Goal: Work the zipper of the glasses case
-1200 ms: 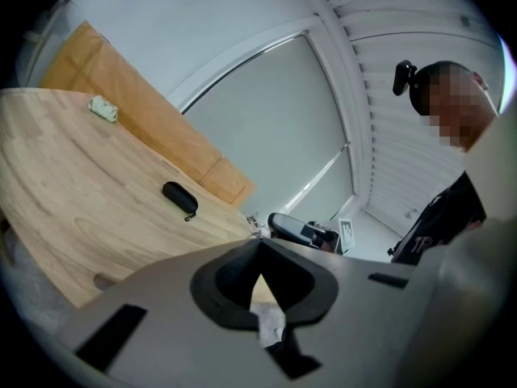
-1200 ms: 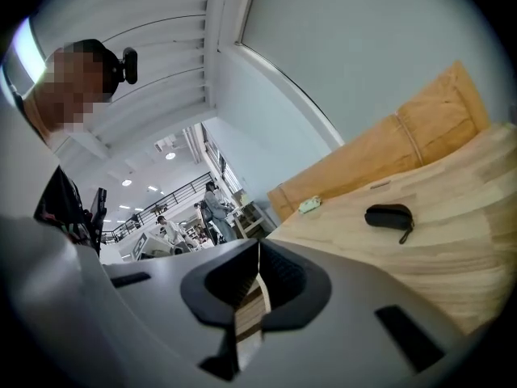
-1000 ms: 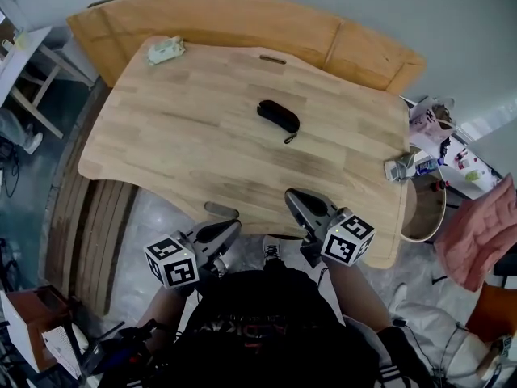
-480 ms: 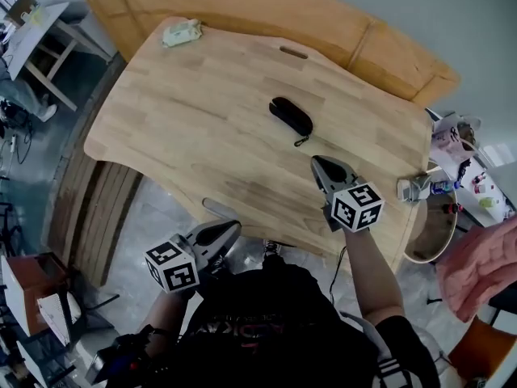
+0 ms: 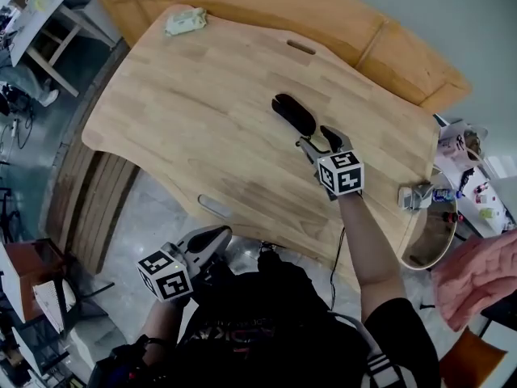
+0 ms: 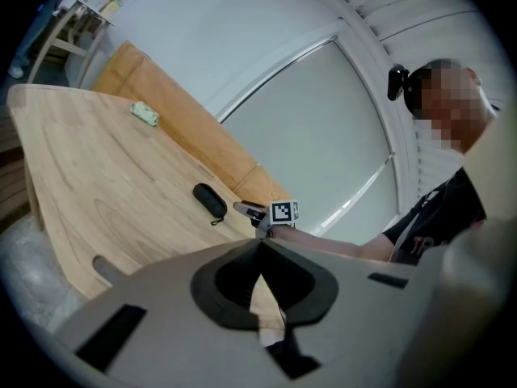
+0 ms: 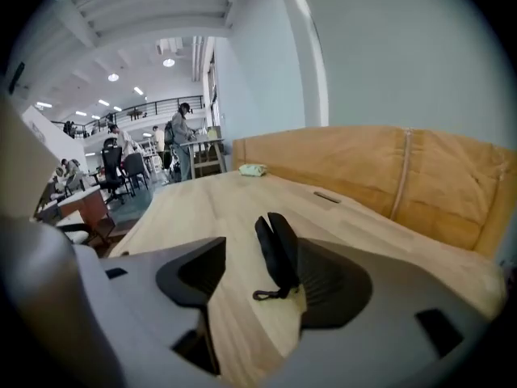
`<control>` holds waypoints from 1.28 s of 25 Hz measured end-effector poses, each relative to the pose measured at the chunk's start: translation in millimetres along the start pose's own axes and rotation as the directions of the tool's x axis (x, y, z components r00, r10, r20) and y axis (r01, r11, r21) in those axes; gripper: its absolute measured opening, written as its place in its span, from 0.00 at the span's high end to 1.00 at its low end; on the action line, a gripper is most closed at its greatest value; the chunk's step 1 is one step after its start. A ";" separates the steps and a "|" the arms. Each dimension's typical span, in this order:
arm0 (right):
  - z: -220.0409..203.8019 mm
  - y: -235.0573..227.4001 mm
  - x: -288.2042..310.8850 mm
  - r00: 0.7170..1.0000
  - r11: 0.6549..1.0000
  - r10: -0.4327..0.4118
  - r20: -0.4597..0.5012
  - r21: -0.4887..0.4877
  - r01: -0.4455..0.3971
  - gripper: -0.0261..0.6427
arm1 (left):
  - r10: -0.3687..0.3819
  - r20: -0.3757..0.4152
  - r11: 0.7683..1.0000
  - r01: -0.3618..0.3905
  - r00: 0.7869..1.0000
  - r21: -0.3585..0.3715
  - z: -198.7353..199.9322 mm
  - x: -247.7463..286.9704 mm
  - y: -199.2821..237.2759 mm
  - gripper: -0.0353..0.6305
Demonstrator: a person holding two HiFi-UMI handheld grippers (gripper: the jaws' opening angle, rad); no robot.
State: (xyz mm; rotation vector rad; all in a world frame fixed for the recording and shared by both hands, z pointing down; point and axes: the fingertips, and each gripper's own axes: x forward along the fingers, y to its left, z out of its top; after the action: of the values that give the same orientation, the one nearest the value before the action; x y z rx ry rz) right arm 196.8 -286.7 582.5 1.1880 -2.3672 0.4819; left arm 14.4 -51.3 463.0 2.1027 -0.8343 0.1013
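Just beyond your right gripper, at eleven o'clock, the glasses case lies end-on; that gripper's jaws are opening, empty. Left gripper pressed together, farther back.

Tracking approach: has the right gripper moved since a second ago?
Yes: right gripper went from table's near edge up to glasses case; fingers opening, pull between them.
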 end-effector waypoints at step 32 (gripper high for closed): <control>-25.3 -31.7 96.5 0.964 0.970 -0.098 -0.246 -0.241 0.038 0.53 | 0.125 0.030 0.989 -0.122 0.992 -0.089 -19.7 -32.8 11.7 0.93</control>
State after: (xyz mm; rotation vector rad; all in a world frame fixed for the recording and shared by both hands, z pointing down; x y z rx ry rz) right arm 177.3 -356.0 658.5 1.0286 -2.0884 0.3012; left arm -13.7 -24.4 472.0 1.9760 -0.9732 0.0921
